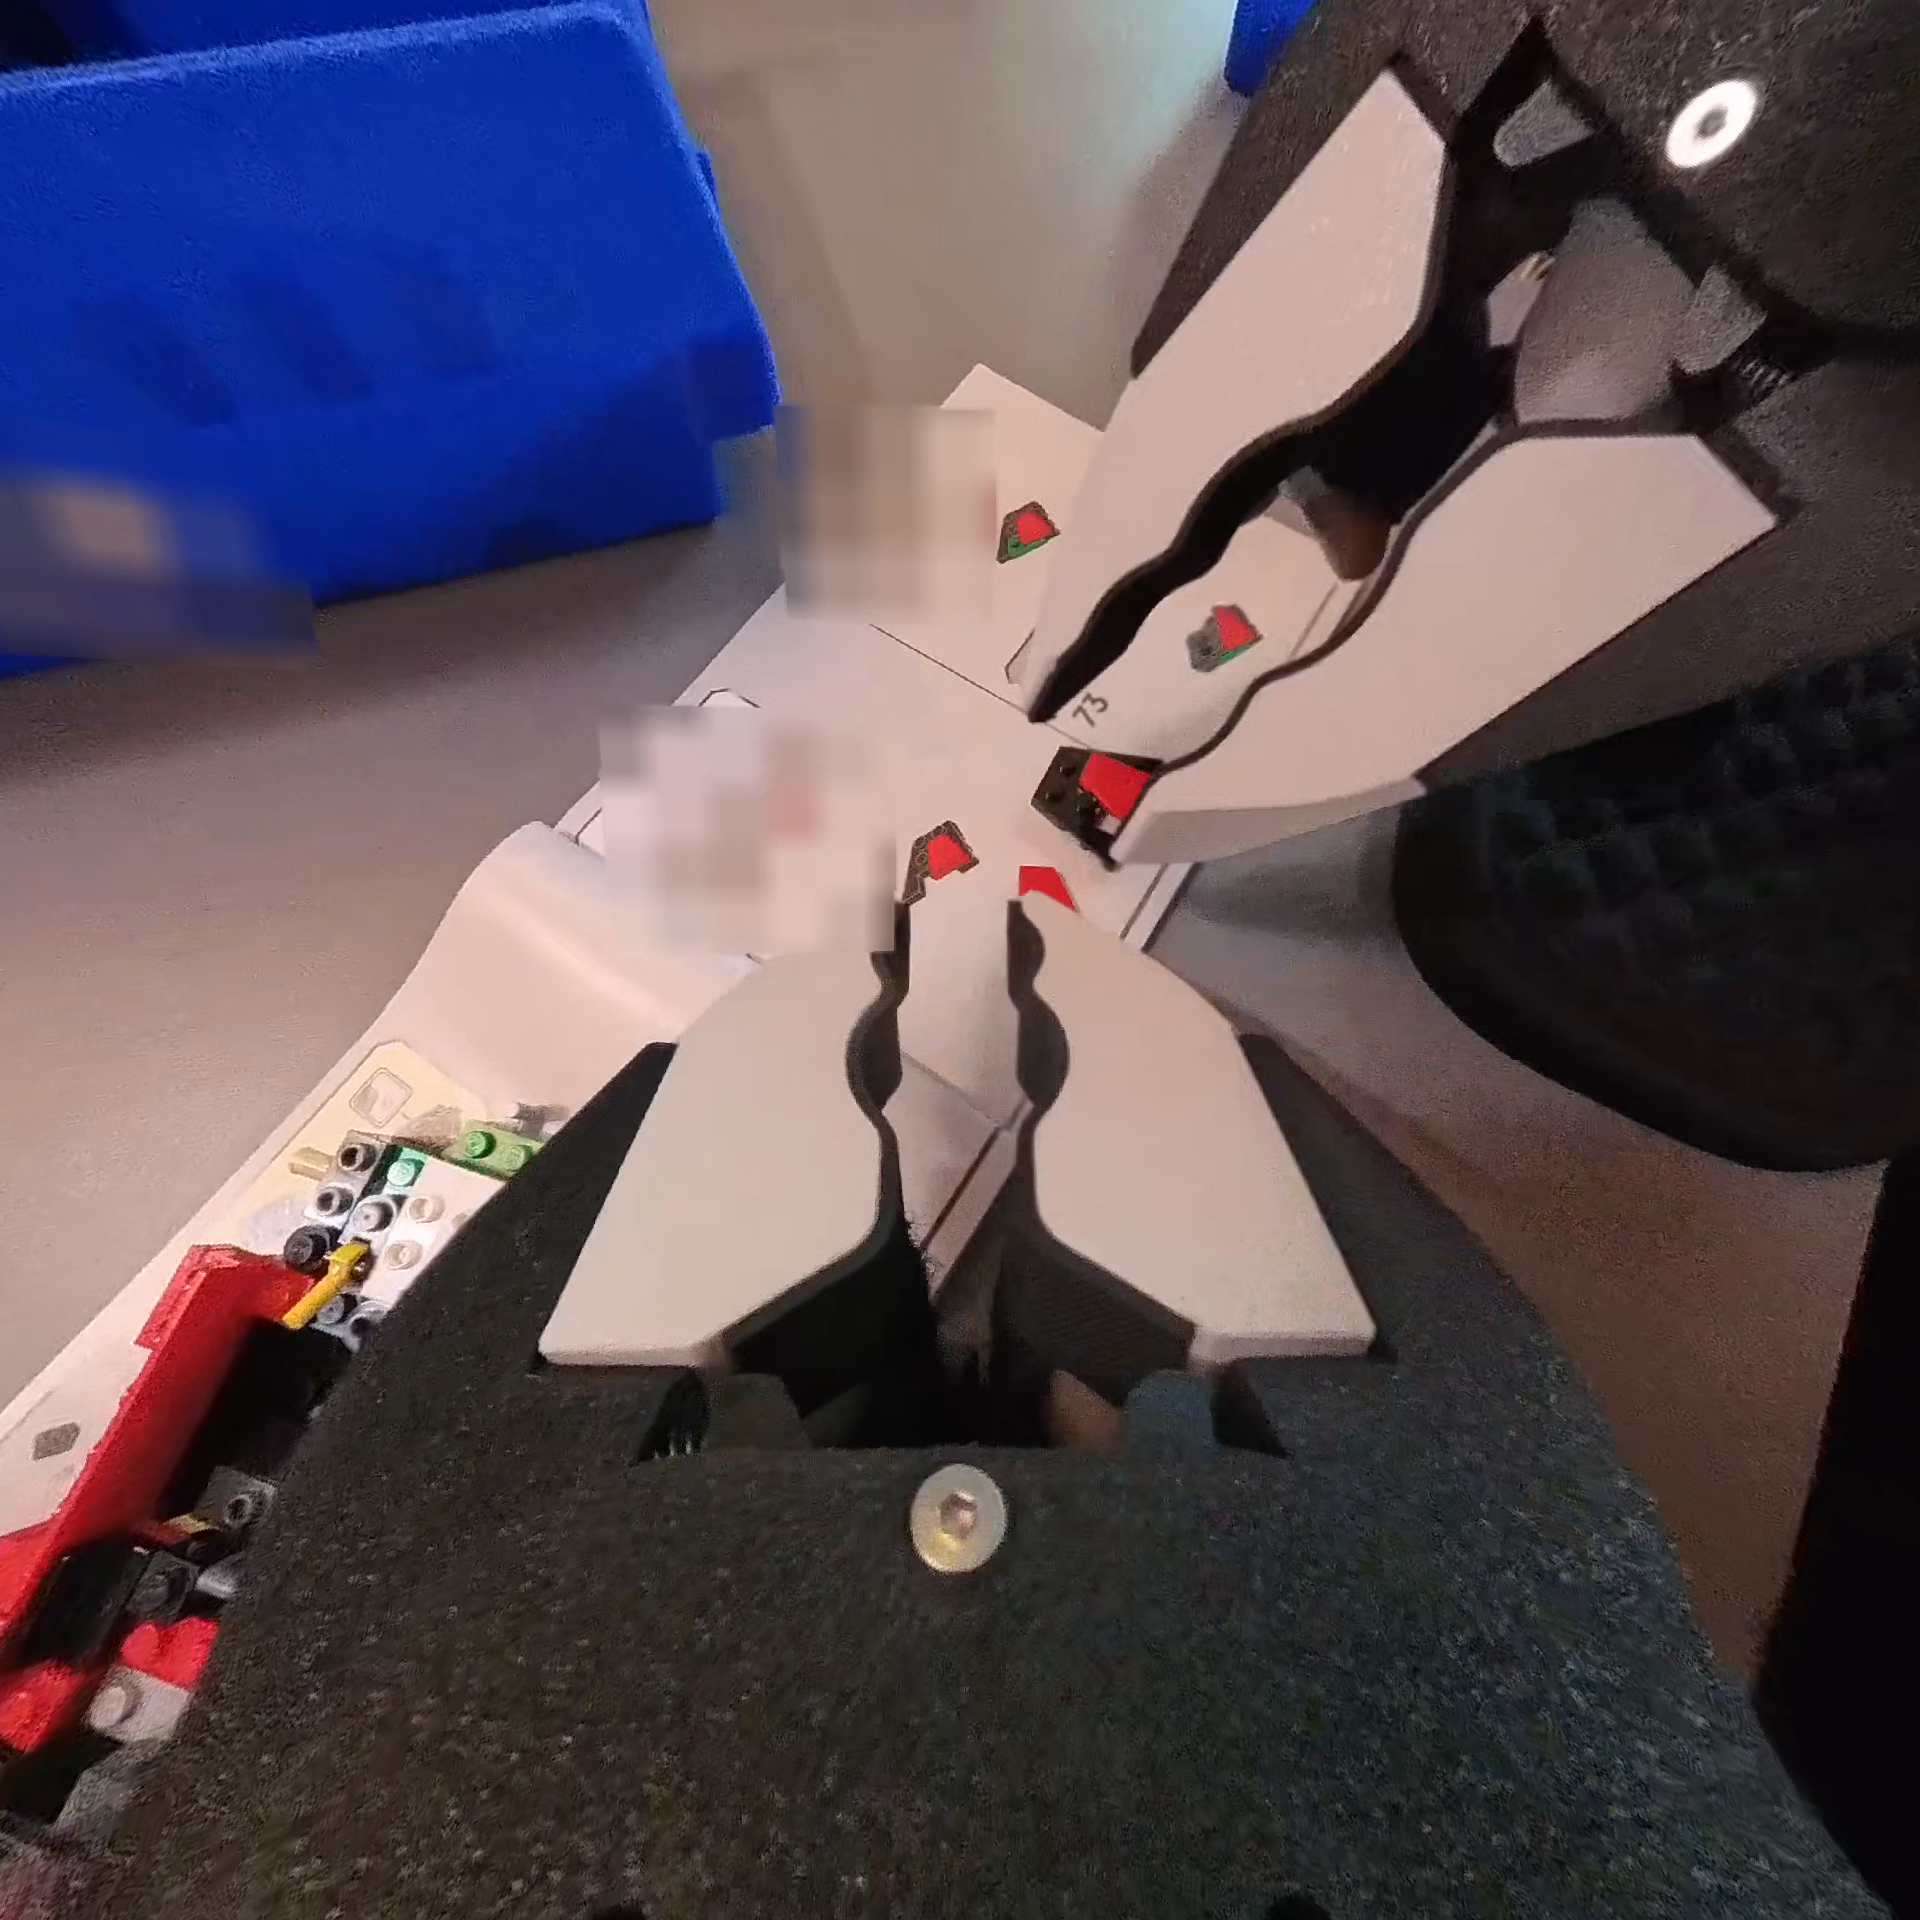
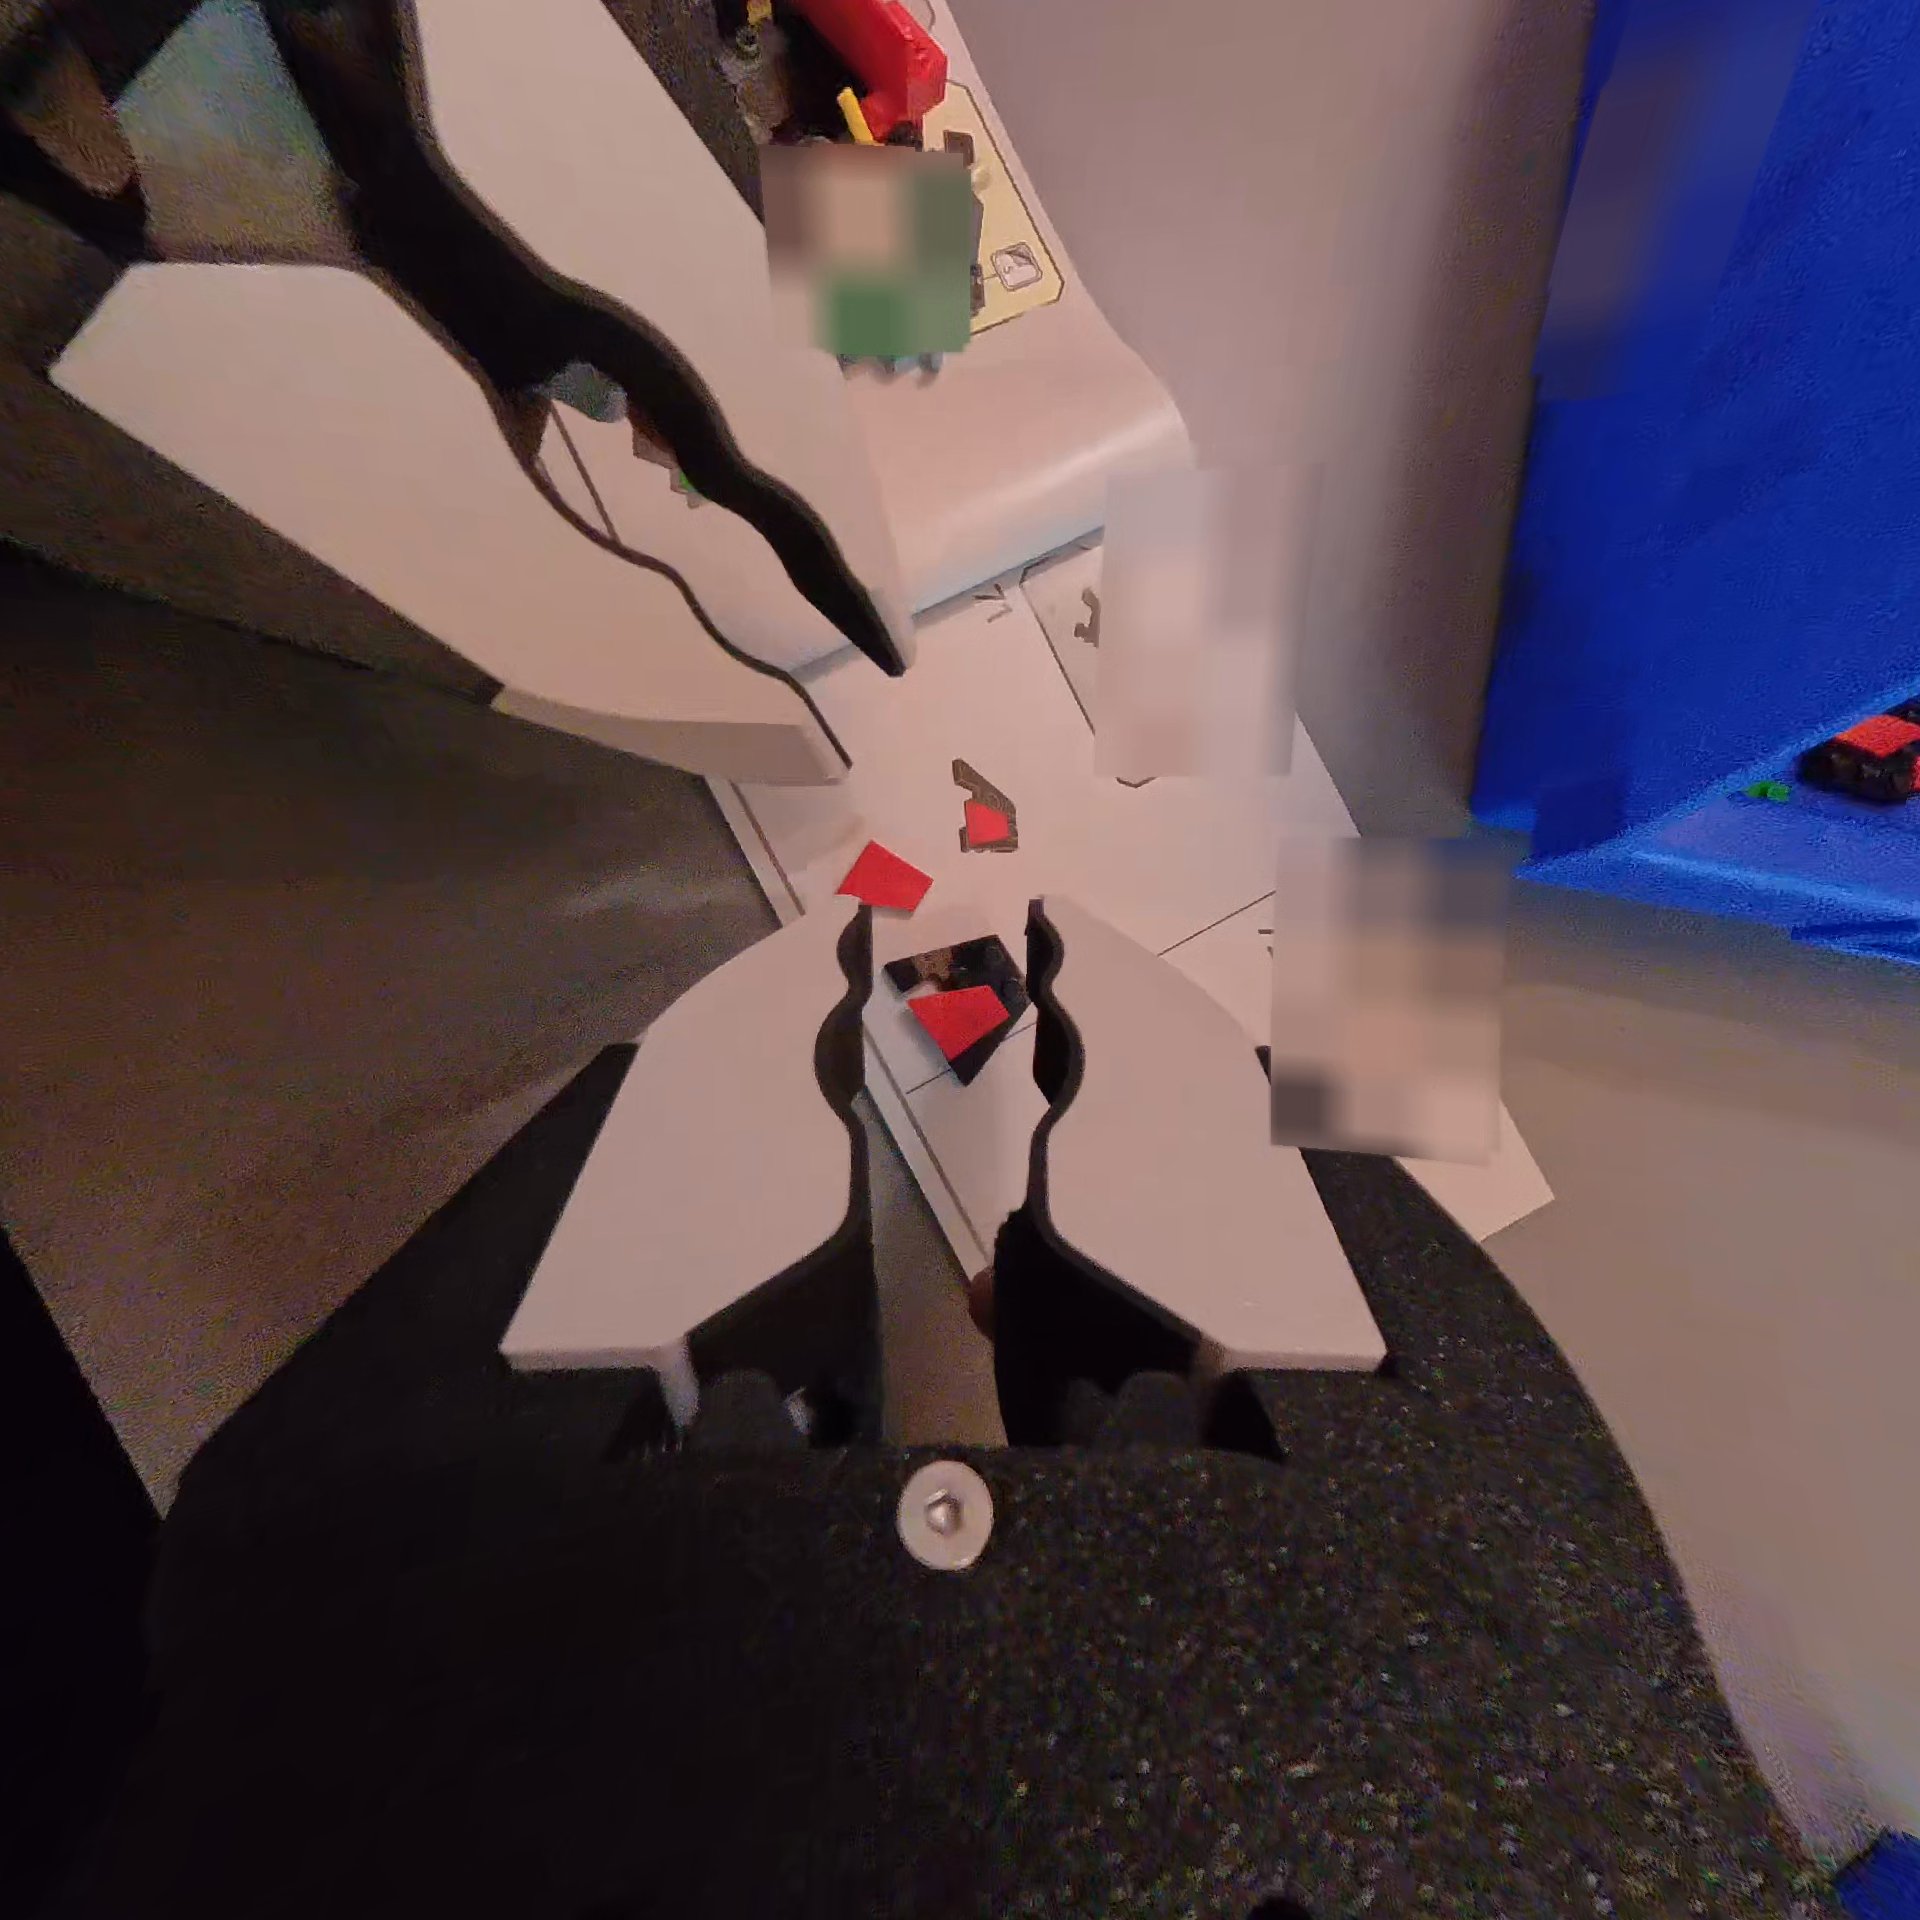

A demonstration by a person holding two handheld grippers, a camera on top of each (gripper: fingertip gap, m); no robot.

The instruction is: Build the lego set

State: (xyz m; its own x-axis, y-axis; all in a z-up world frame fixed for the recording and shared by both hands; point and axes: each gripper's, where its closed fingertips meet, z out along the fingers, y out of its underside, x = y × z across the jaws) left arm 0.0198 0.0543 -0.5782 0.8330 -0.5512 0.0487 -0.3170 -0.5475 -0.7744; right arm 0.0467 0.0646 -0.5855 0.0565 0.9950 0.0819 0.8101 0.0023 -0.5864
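A small black wedge plate with a red tile on it lies on the open instruction booklet between the fingers of my right gripper. The jaws stand open around it, and one finger is close against its side. A loose red wedge tile lies on the page just beyond those fingertips. My left gripper is open and empty. The red tile sits just past its right fingertip. The right gripper faces it, with the black and red piece at its tips.
A blue bin stands behind the booklet; in the right wrist view it holds small bricks. A partly built red and black model lies on the booklet at the left. The grey table surrounds the booklet.
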